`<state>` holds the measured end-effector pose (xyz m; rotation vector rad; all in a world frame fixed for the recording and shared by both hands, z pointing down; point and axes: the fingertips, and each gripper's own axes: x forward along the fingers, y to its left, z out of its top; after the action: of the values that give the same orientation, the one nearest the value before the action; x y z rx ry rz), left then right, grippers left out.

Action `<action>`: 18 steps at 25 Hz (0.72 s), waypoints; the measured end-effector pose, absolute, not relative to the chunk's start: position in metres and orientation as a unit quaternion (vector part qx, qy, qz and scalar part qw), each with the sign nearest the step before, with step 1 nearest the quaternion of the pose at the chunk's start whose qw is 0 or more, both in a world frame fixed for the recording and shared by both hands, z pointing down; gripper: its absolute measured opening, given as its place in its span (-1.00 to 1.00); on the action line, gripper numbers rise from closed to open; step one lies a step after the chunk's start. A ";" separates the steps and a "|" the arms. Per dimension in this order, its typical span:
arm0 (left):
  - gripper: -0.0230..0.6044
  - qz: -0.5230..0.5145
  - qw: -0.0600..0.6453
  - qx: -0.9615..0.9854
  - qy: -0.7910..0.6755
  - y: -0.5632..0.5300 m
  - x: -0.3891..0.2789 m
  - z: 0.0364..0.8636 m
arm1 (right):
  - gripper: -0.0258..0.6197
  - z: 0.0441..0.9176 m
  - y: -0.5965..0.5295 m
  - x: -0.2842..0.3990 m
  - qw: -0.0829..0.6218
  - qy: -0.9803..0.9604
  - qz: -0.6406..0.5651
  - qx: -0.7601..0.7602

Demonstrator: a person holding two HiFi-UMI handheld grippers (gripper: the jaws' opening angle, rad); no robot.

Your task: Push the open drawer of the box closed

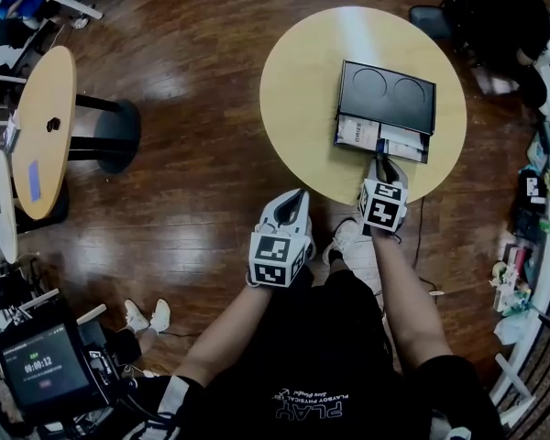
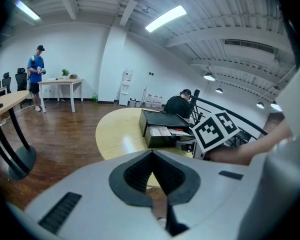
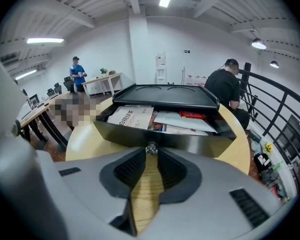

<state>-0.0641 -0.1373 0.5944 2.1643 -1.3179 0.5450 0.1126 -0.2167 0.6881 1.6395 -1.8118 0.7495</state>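
A black box point(image 1: 388, 94) with two round dents in its lid stands on the round yellow table point(image 1: 302, 90). Its drawer point(image 1: 382, 138) is pulled out towards me and holds papers and booklets point(image 3: 132, 116). My right gripper point(image 1: 382, 161) is at the middle of the drawer front point(image 3: 190, 143), and its narrow jaw gap point(image 3: 150, 153) holds the small metal knob point(image 3: 150, 147). My left gripper point(image 1: 300, 195) hangs off the table's near edge, shut and empty point(image 2: 151, 152). In the left gripper view the box point(image 2: 160, 119) lies ahead, beside the right gripper's marker cube point(image 2: 214, 129).
A second wooden table point(image 1: 44, 126) on a black pedestal stands at the left. A person in black point(image 1: 500, 16) sits beyond the round table by a railing. A timer device point(image 1: 46, 369) is at the lower left. Dark wood floor surrounds the table.
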 end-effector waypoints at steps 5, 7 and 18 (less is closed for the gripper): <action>-0.94 0.204 0.272 0.803 -0.490 -0.137 -0.066 0.595 | -0.67 0.686 -0.222 0.114 0.287 -0.681 0.275 0.615; -0.94 0.205 0.273 0.803 -0.489 -0.136 -0.066 0.596 | -0.67 0.686 -0.225 0.116 0.289 -0.681 0.271 0.616; -0.94 0.200 0.273 0.801 -0.494 -0.141 -0.066 0.595 | -0.67 0.682 -0.237 0.117 0.284 -0.681 0.268 0.619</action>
<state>-0.0662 -0.1414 0.5946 2.1541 -1.3301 0.5392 0.1170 -0.2374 0.6821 1.6567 -1.8223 0.7159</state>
